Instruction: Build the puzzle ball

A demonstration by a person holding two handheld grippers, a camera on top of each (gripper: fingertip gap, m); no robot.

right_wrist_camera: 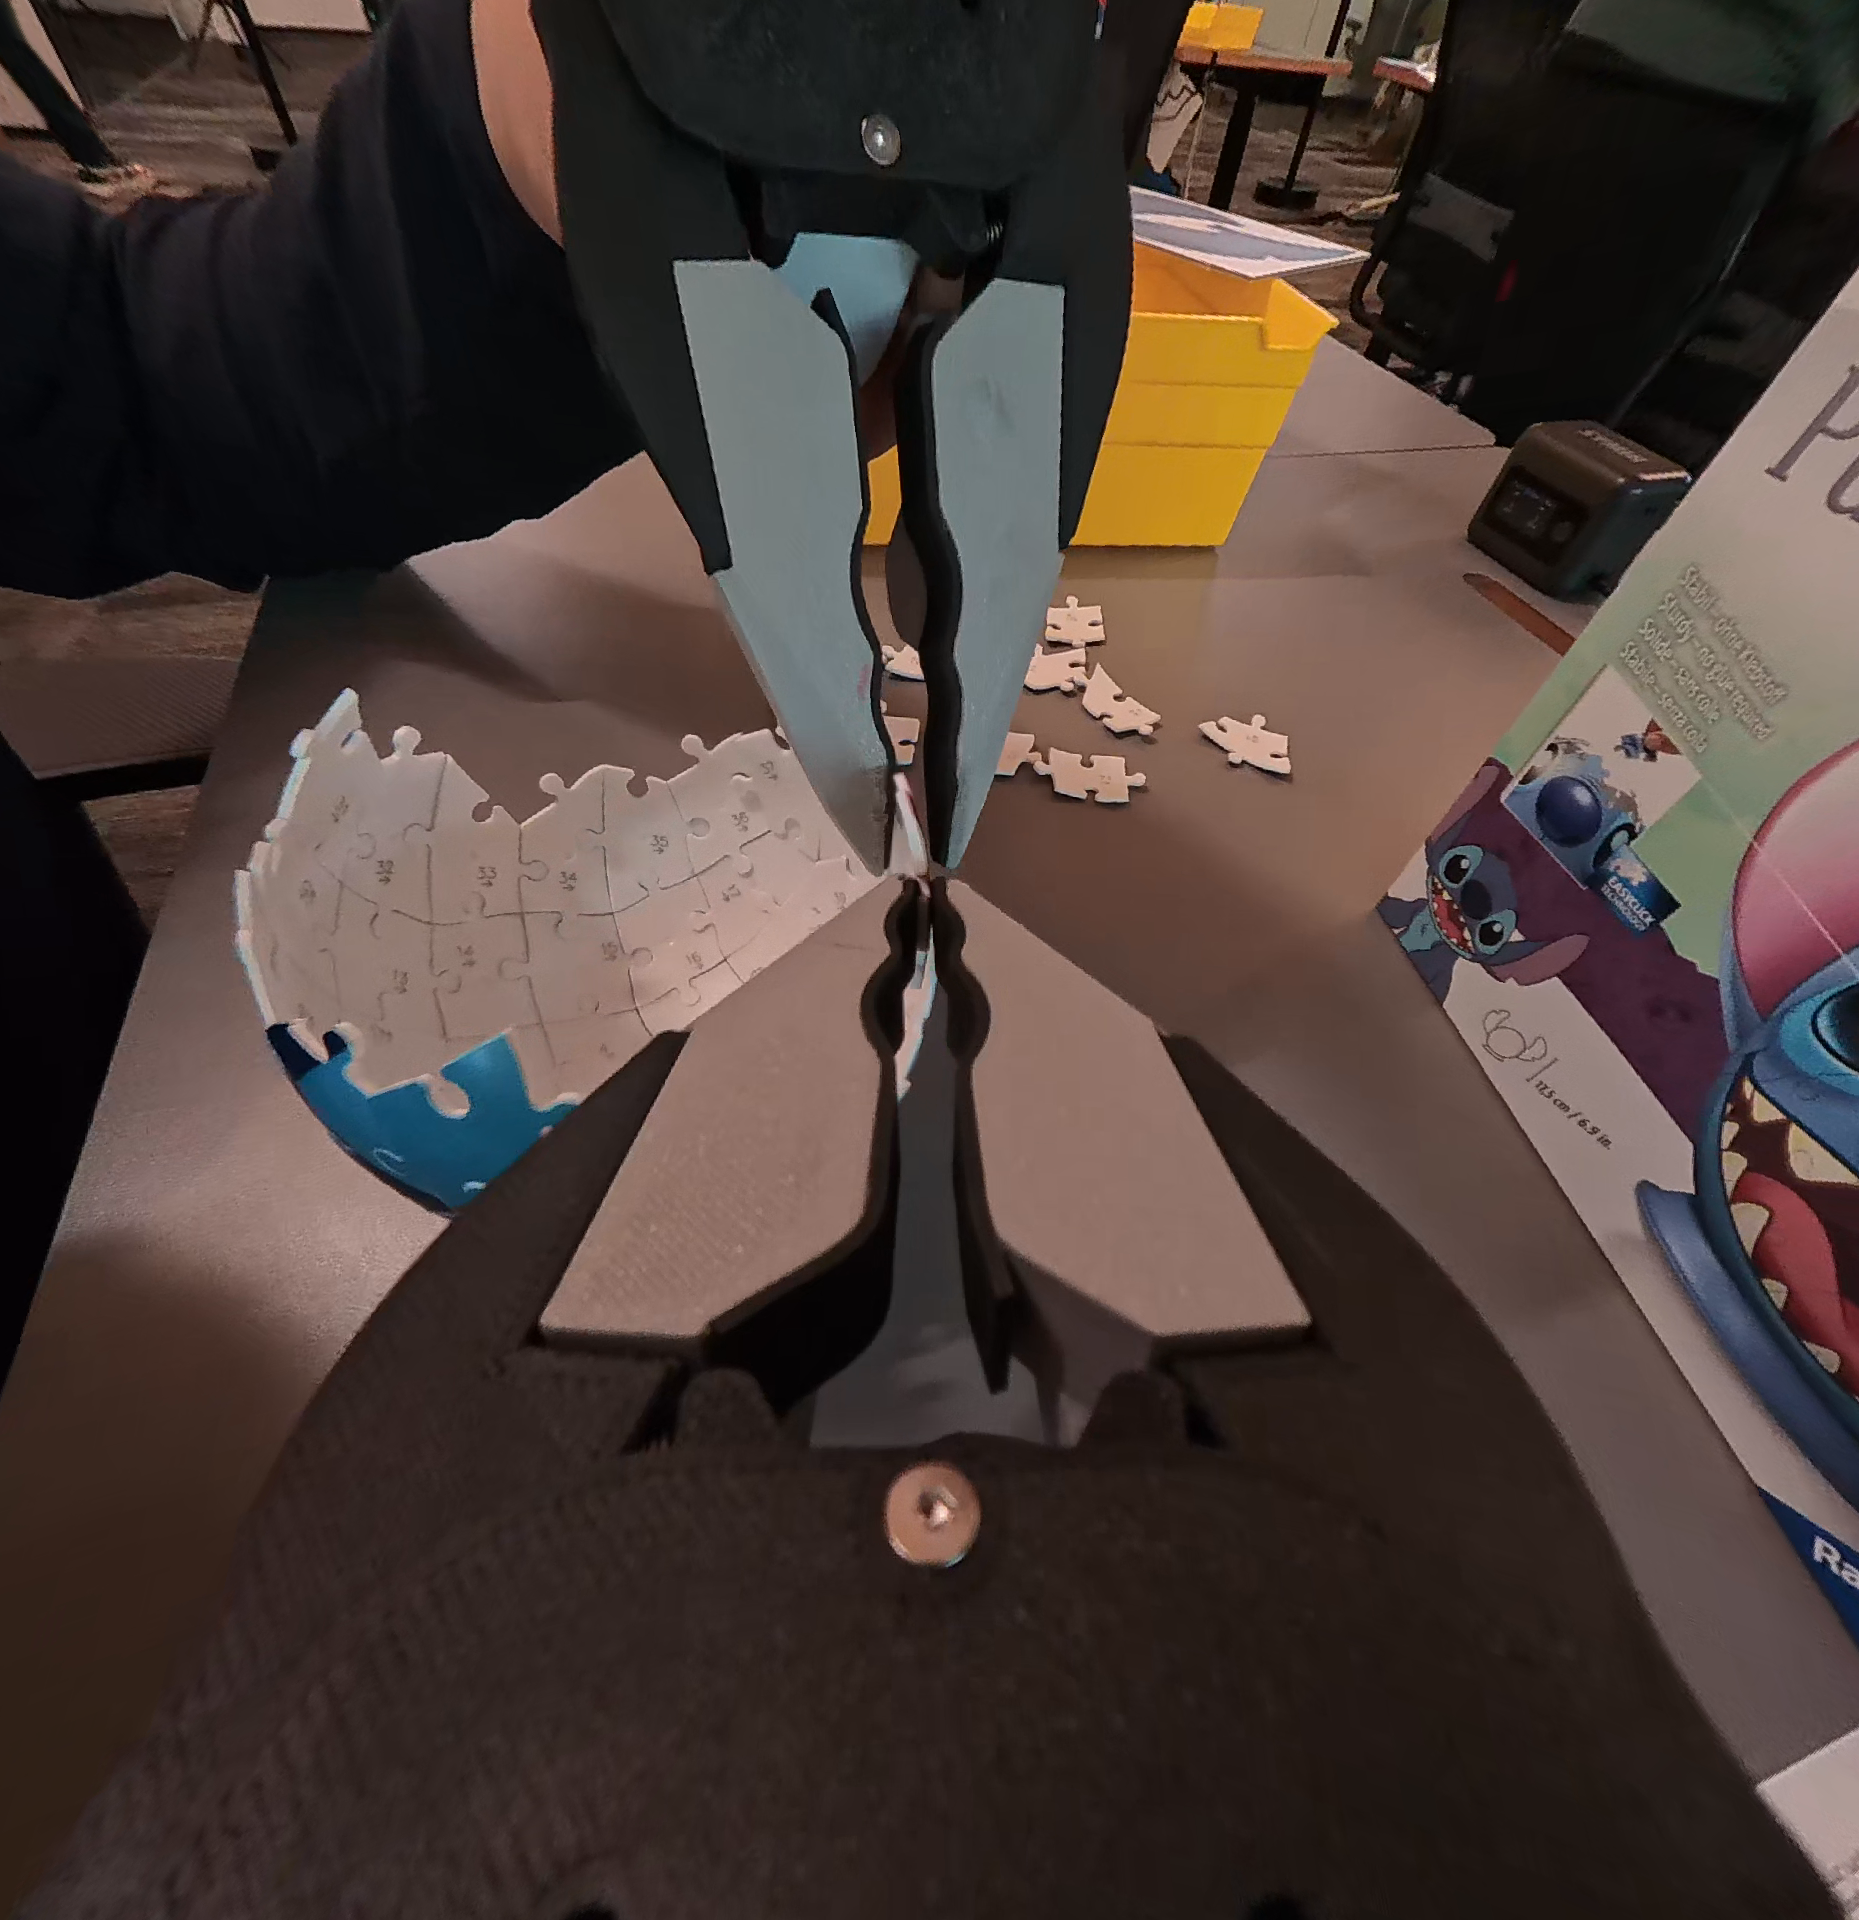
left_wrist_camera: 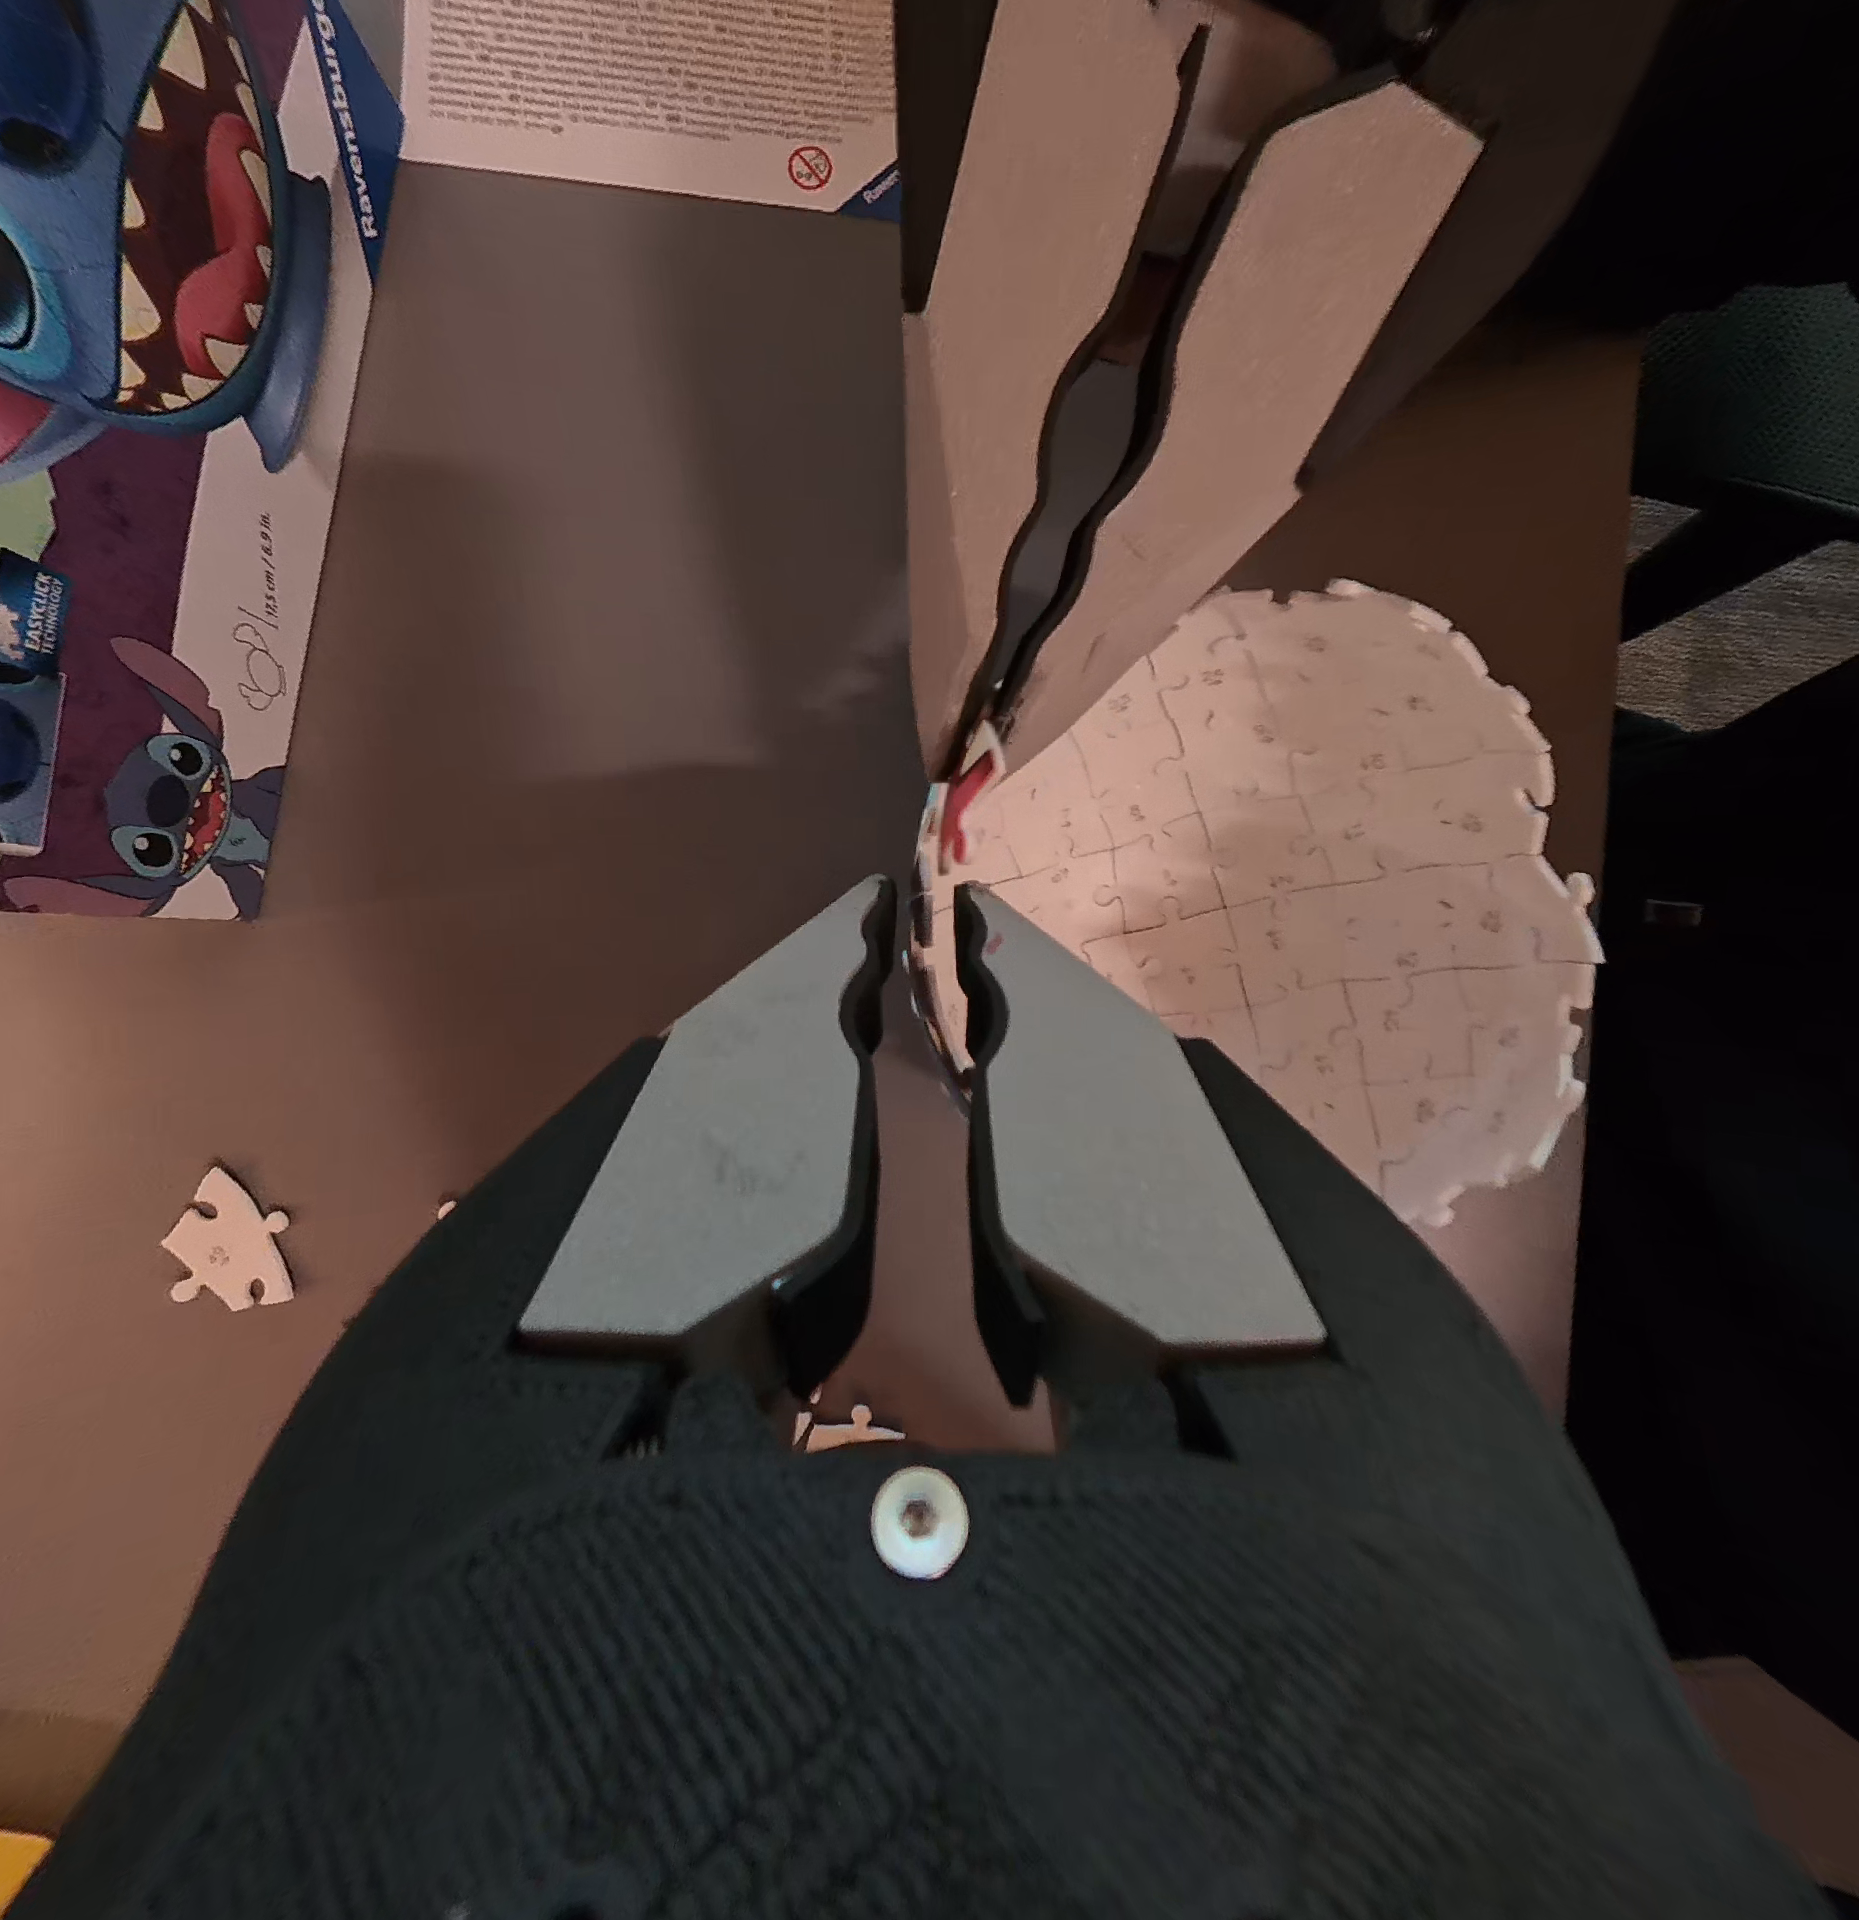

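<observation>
The half-built puzzle ball (left_wrist_camera: 1320, 883) is an open bowl of joined pieces, white inside and blue outside (right_wrist_camera: 437, 914), resting on the grey table. My left gripper (left_wrist_camera: 925, 904) is shut on the bowl's near rim; it enters the right wrist view from above (right_wrist_camera: 917, 857). My right gripper (right_wrist_camera: 927, 899) meets it tip to tip at the same rim. In the left wrist view the right gripper (left_wrist_camera: 961, 758) is shut on a small puzzle piece (left_wrist_camera: 969, 805) with red print, held against the rim edge.
Several loose white pieces (right_wrist_camera: 1091, 717) lie behind the grippers, and one (left_wrist_camera: 224, 1242) lies to the left. The puzzle box (right_wrist_camera: 1683, 935) stands at the right, also seen in the left wrist view (left_wrist_camera: 177, 416). A yellow bin (right_wrist_camera: 1195, 416) and a dark device (right_wrist_camera: 1569, 509) sit farther back. The grippers are tip to tip, or close to it.
</observation>
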